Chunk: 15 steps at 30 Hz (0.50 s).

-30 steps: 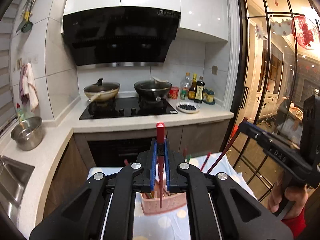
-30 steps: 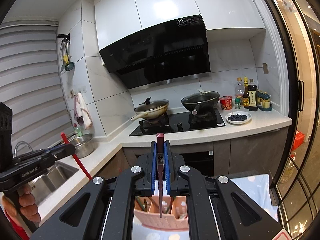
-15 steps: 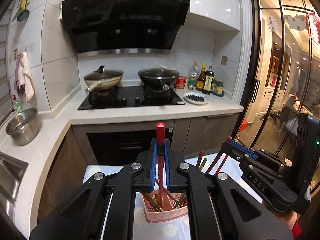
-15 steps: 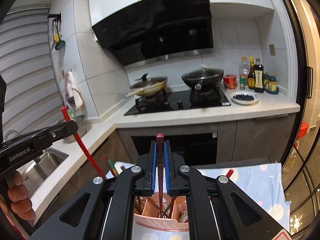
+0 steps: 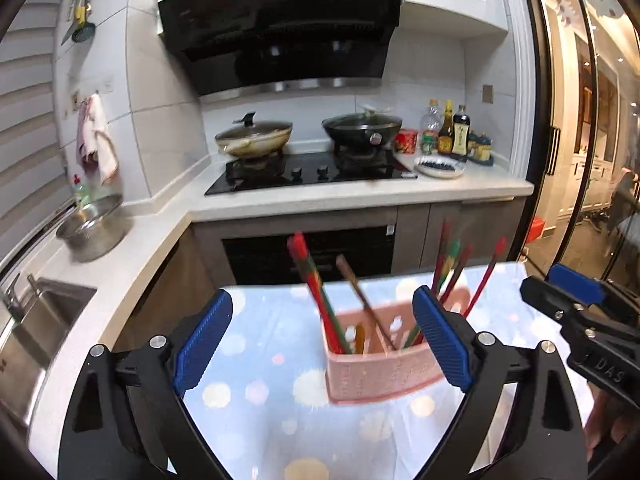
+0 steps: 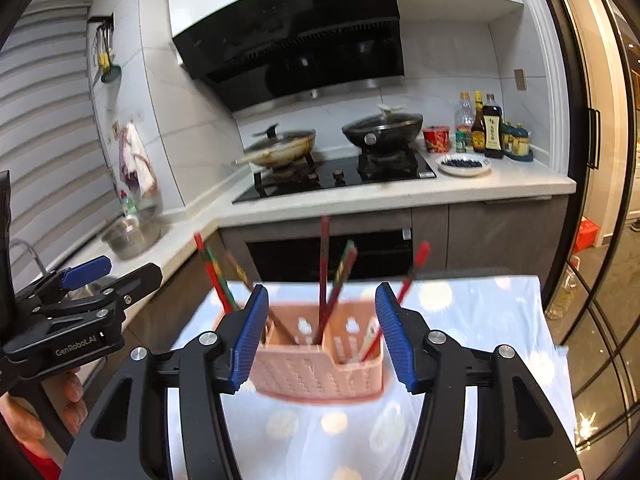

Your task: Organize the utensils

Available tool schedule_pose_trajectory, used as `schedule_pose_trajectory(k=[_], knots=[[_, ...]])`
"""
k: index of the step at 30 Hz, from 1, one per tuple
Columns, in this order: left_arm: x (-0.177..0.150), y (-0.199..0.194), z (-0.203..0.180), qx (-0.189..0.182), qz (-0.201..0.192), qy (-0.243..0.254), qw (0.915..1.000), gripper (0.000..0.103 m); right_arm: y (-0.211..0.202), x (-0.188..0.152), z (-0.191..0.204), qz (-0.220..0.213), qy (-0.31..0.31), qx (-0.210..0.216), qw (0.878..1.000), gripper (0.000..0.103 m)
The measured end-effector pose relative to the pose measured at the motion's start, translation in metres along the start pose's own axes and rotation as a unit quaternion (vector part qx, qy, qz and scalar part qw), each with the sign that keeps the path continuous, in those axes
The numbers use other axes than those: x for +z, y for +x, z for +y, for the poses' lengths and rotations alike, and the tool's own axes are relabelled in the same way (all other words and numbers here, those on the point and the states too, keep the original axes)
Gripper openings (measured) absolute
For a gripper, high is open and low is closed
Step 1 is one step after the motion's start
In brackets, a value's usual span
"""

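Note:
A pink slotted utensil basket (image 5: 380,372) stands on a blue dotted tablecloth (image 5: 256,412); it also shows in the right wrist view (image 6: 320,364). Several red and green chopsticks (image 5: 316,296) lean in its compartments, also seen in the right wrist view (image 6: 322,276). My left gripper (image 5: 322,340) is open and empty, its blue pads wide apart just before the basket. My right gripper (image 6: 320,336) is open and empty, its pads on either side of the basket's near top. The right gripper's tip shows in the left view (image 5: 576,300); the left one shows in the right view (image 6: 92,280).
Behind the table runs a counter with a black hob (image 5: 312,172), two lidded pans, sauce bottles (image 5: 456,132) and a plate. A steel pot (image 5: 94,226) and a sink (image 5: 36,320) are at the left. Glass doors (image 5: 580,160) are at the right.
Both grippers were shut on a red chopstick above the basket. Both now stand open and empty, and those chopsticks stand in the basket. The views have tilted down and closer.

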<state>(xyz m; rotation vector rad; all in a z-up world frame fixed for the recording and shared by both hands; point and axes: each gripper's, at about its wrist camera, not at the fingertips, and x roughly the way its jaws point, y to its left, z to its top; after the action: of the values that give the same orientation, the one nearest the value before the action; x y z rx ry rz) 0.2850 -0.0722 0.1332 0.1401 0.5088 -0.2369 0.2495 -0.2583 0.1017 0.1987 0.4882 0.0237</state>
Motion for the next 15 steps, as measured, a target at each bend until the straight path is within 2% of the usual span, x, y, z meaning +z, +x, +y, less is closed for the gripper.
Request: schedule_pose_trajectory(k=[3, 7, 9, 15], knots=[[-0.029, 0.003, -0.002, 0.011, 0.031, -0.009, 0.9994, 0.090, -0.006, -0.028, -0.001, 0.022, 0.003, -0.005, 1.000, 0.058], [-0.066, 0.003, -0.004, 0.007, 0.071, -0.029, 0.9970, 0.093, -0.016, -0.060, 0.003, 0.037, -0.006, -0.025, 0.999, 0.065], [-0.080, 0.001, -0.008, 0.013, 0.082, -0.026, 0.9962, 0.095, -0.021, -0.074, 0.006, 0.041, -0.009, -0.036, 0.998, 0.072], [-0.117, -0.006, -0.021, 0.018, 0.104, -0.017, 0.9943, 0.096, -0.031, -0.107, 0.017, 0.058, -0.043, -0.071, 0.995, 0.074]])
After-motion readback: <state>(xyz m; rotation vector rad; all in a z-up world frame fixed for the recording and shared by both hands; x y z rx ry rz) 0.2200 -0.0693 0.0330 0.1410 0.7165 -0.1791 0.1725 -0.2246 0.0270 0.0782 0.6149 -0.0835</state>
